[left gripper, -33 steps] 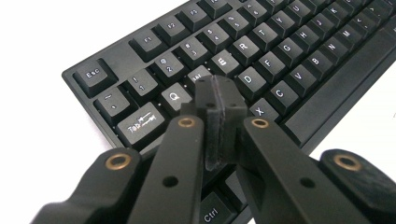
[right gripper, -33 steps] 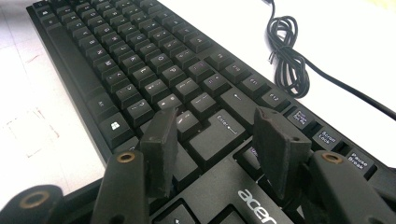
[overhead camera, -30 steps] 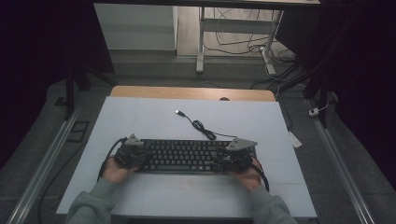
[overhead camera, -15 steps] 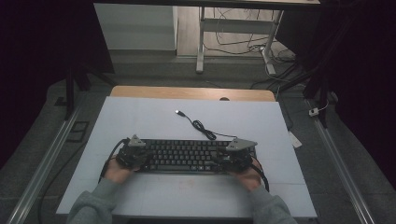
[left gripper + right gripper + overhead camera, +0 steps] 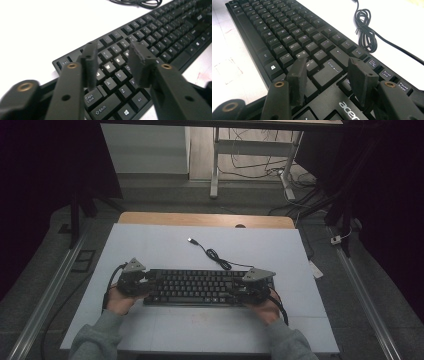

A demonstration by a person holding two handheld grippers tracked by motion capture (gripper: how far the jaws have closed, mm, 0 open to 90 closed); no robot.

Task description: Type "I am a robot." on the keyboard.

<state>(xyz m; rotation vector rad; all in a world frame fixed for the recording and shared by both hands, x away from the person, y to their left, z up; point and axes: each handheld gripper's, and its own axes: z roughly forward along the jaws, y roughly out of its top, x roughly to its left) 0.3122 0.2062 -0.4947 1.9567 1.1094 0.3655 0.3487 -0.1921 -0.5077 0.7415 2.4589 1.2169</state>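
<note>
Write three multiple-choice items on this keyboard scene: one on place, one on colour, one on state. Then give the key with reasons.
1. Where does the coiled cable lie?
A. on the mat beyond the keyboard
B. on top of the keys
C. on the floor

2. What colour is the keyboard?
A. white
B. black
C. red

3. How do the left gripper jaws stand?
A. apart over the keys, holding nothing
B. clamped on the cable
C. clamped on a pen

Key: 1 A, the coil rests on the pale mat past the far edge; 2 B, case and keys are black; 3 A, keys show in the gap.
</note>
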